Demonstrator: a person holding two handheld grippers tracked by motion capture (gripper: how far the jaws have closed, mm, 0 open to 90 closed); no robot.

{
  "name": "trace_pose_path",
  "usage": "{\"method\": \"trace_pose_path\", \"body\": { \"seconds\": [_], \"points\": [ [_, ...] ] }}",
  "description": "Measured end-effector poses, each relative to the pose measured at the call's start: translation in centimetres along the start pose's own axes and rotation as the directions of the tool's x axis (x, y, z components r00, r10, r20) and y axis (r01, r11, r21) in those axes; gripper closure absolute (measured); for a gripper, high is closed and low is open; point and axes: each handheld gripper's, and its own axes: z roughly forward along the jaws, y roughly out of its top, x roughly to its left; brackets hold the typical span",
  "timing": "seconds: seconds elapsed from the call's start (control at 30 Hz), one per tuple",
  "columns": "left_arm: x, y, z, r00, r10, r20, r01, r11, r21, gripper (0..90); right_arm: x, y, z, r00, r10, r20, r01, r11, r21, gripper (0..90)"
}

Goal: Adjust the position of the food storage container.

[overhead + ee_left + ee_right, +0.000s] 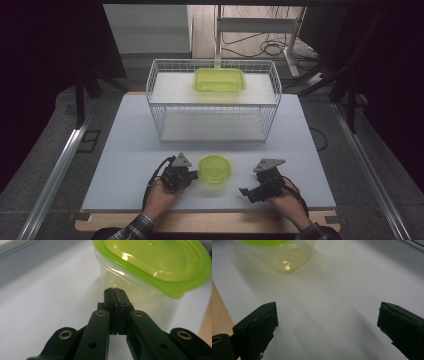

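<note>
High view: round green-lidded container (214, 169) standing on the white table (125, 150), near the front edge and about midway between the left and right edges. Left gripper (192, 173) just beside the container's left side, held in the person's left hand (161, 194); right gripper (243, 191) in the right hand (287, 200), apart from the container on its right and closer to the front edge. White wire basket (214, 100) at the table's back edge, with a rectangular green-lidded box (220, 80) resting on its upper level. Left gripper view: left gripper (114, 291) clenched, pads pressed flat together with nothing between them, tips right at the clear wall of the container (140, 290), just under the green lid's rim; contact itself impossible to tell. Right gripper view: right gripper (327, 315) released, jaws standing wide with bare white table (332, 290) between them; clear body of the container (284, 255) at the top left, well ahead of the jaws; wooden front edge strip (219, 312) of the table at the left.
</note>
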Motion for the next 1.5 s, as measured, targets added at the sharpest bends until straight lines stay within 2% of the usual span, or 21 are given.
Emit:
{"method": "trace_pose_path", "body": {
  "seconds": [0.17, 0.3, 0.43, 0.5, 0.57, 0.67, 0.83, 1.1, 1.27, 1.5],
  "points": [
    [-1.1, 0.0, 0.6, 0.9995, 0.014, 0.03, -0.014, 0.9996, 0.023, 88.8, 0.0, 0.0, 0.0, 1.0, 0.002, -0.003, -0.002, 1.0, 0.0, 3.3],
    [-1.6, 0.0, 0.7, 0.9994, 0.023, 0.025, -0.024, 0.9992, 0.031, 87.9, 0.1, 0.0, 0.0, 1.0, 0.004, -0.006, -0.004, 1.0, 0.001, 3.3],
    [-1.6, -0.2, 0.0, 0.9995, 0.03, 0.005, -0.03, 0.9993, 0.023, 85.2, 0.0, 0.0, 0.0, 1.0, 0.003, -0.006, -0.003, 1.0, -0.001, 3.3],
    [-1.5, -0.3, -0.5, 0.9991, 0.039, -0.018, -0.039, 0.999, 0.021, 79.9, 0.0, 0.0, 0.0, 1.0, 0.003, -0.006, -0.003, 1.0, -0.003, 3.3],
    [-1.6, -0.5, -1.1, 0.9984, 0.037, -0.043, -0.037, 0.9993, 0.009, 70.7, 0.0, 0.0, -0.1, 1.0, 0.004, -0.006, -0.004, 1.0, -0.006, 3.3],
    [-1.5, -0.6, -2.1, 0.9969, 0.031, -0.072, -0.033, 0.9991, -0.025, 59.4, -0.1, 0.0, -0.2, 1.0, 0.004, -0.007, -0.004, 1.0, -0.011, 3.3],
    [-1.6, -1.2, -3.2, 0.9961, 0.011, -0.088, -0.017, 0.9979, -0.062, 42.4, -0.1, 0.0, -0.3, 0.9999, 0.009, -0.008, -0.009, 1.0, -0.028, 3.2],
    [-1.9, -2.4, -4.1, 0.9924, -0.016, -0.122, 0.008, 0.9979, -0.065, 15.7, -0.1, 0.1, -0.6, 1.0, 0.002, -0.006, -0.002, 0.998, -0.067, 2.9],
    [-2.3, -3.1, -4.4, 0.9898, -0.001, -0.143, -0.005, 0.999, -0.045, 7.6, -0.2, 0.1, -0.7, 1.0, -0.005, -0.007, 0.004, 0.997, -0.079, 2.4],
    [-2.9, -3.9, -4.6, 0.9779, 0.059, -0.201, -0.066, 0.9973, -0.03, 3.7, -0.2, 0.1, -0.8, 0.9998, -0.015, -0.015, 0.013, 0.996, -0.09, 2.0]
  ]
}}
